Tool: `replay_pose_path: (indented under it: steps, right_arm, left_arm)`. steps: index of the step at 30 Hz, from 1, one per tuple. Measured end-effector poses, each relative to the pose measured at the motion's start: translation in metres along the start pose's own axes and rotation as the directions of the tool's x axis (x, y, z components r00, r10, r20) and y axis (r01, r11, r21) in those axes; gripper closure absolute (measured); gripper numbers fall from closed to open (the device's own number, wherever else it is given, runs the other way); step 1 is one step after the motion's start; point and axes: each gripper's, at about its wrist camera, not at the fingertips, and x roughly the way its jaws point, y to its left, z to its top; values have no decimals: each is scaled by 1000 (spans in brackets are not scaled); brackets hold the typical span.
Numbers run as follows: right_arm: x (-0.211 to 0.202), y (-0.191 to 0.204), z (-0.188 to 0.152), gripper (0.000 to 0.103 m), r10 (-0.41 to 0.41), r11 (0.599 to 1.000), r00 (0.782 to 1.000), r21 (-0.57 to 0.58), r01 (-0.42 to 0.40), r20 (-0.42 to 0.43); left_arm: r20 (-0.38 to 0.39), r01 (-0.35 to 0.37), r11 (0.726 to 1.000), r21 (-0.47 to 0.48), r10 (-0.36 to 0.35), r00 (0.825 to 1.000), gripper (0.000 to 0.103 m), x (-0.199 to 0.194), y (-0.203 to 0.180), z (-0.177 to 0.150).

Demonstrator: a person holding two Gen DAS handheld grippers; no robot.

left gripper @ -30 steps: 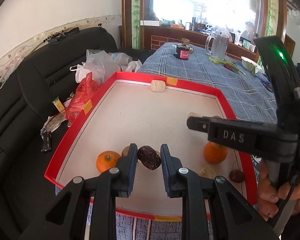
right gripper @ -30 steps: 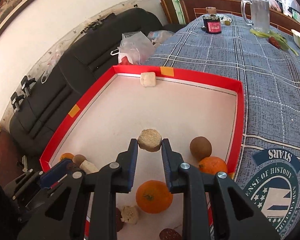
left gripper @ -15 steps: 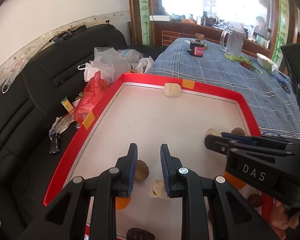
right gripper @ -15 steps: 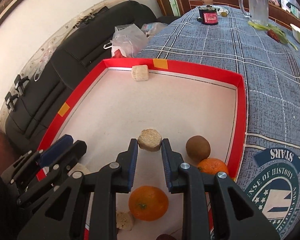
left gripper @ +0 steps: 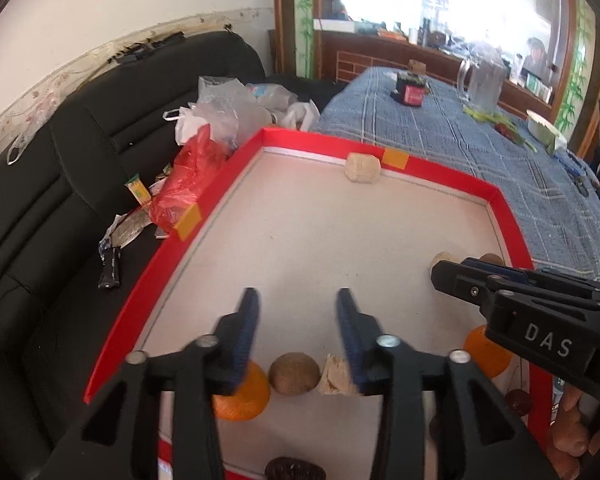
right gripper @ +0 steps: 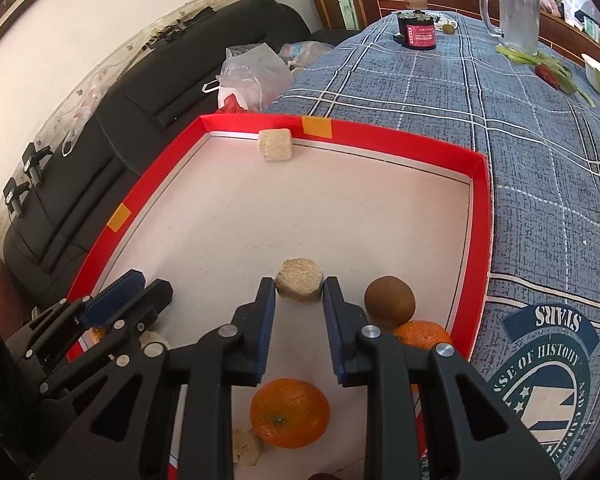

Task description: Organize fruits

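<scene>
A red-rimmed tray (left gripper: 446,170) (right gripper: 384,132) holds the fruit. My left gripper (left gripper: 296,300) is open and empty above the tray's near left. Below it lie an orange (left gripper: 244,400), a kiwi (left gripper: 293,373), a beige chunk (left gripper: 336,378) and a dark date (left gripper: 294,470). My right gripper (right gripper: 299,286) is shut on a round beige piece (right gripper: 299,284). A kiwi (right gripper: 389,304) and an orange (right gripper: 422,334) lie to its right, another orange (right gripper: 289,413) beneath it. A beige block (right gripper: 275,145) rests at the far rim.
A blue checked tablecloth (right gripper: 520,128) carries a glass jug (right gripper: 514,8), a red jar (right gripper: 418,32) and greens. A black sofa (left gripper: 80,168) with plastic bags (left gripper: 216,120) and wrappers runs along the tray's left side.
My left gripper let go of the dark date, rose, moved forward and opened wider. The date now lies near the tray's front edge. My right gripper kept hold of the beige piece.
</scene>
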Motion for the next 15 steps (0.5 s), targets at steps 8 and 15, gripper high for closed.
replay_pose_path:
  steps: [8, 15]
  right_arm:
    - [-34, -1, -6, 64, 38, 999, 993, -9, -38, 110]
    - [-71, -11, -18, 53, 10, 1000, 979, -11, -8, 203]
  left_arm:
    - [110, -28, 1000, -11, 29, 993, 35, -38, -5, 0]
    - [247, -10, 999, 35, 1, 969, 21, -82, -28, 1]
